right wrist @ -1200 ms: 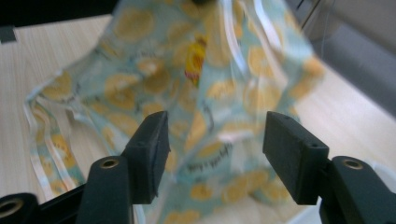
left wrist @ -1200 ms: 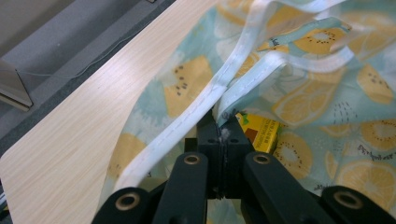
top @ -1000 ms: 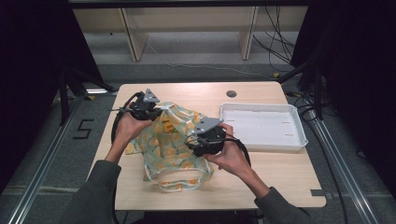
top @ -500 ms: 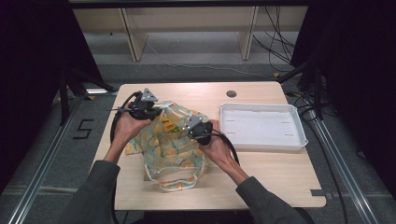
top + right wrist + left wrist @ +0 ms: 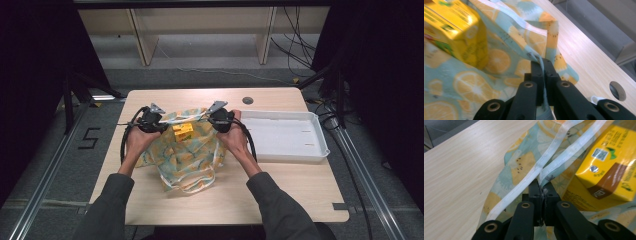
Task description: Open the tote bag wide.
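Progress check: left gripper [image 5: 161,120] is clamped on the fruit-print bag [image 5: 192,155] at its rim, yellow carton [image 5: 182,132] sits in the middle inside the mouth, and right gripper [image 5: 209,116] pinches the opposite edge. Packing looks done so far; white tray [image 5: 315,150] sits empty, so lifting or closing is probably what's left.

The fruit-print bag [image 5: 187,150] spreads across the tabletop [image 5: 290,192] centre, a yellow carton [image 5: 182,132] standing in its mouth. At three o'clock the white tray [image 5: 287,135] blocks passage. Bare tabletop lies free at six and nine o'clock.
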`<state>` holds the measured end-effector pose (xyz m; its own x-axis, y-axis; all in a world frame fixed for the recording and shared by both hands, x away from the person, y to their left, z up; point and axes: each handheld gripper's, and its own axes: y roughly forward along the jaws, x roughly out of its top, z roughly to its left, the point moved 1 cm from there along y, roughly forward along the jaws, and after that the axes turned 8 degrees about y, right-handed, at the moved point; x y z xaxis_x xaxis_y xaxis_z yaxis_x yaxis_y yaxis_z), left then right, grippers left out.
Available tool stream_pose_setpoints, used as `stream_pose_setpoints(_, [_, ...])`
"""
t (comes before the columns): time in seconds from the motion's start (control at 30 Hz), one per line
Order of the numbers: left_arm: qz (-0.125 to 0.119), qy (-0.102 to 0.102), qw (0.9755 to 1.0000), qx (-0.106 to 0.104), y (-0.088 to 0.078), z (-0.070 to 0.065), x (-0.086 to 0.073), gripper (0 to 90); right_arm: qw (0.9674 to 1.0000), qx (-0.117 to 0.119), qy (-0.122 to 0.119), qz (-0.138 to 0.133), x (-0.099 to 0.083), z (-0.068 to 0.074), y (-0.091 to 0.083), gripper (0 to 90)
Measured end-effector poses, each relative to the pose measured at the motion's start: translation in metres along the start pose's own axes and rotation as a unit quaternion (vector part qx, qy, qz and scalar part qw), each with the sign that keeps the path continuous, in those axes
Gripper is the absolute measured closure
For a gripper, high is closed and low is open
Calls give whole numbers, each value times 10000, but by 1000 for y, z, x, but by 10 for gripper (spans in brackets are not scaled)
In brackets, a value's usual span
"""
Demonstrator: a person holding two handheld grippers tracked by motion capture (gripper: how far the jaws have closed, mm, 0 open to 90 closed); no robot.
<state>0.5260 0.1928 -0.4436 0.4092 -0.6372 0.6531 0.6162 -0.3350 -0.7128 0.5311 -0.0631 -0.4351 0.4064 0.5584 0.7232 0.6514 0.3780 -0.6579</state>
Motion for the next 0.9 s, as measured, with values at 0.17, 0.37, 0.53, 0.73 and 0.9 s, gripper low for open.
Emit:
stream_pose_setpoints(0.17, [92, -90, 9999, -76, 13, -7, -4, 865, 9993, -204, -43, 308, -6, -3, 16, 894])
stream_pose_setpoints(0.37, [271, -96, 9994, -174, 25, -16, -14, 828, 9981, -69, -78, 599, -17, 4, 18, 875])
stream_pose_setpoints(0.53, [283, -150, 9992, -238, 25, -20, -18, 728, 9974, -29, -134, 707, -22, 8, 19, 868])
stream_pose_setpoints(0.73, [57, -289, 9995, -143, -2, -22, -25, 639, 9948, 16, -151, 1010, -29, 16, 25, 874])
stream_pose_setpoints(0.9, [-94, -271, 9993, -259, -26, -24, -31, 674, 9939, -27, -174, 1088, -32, 20, 28, 874])
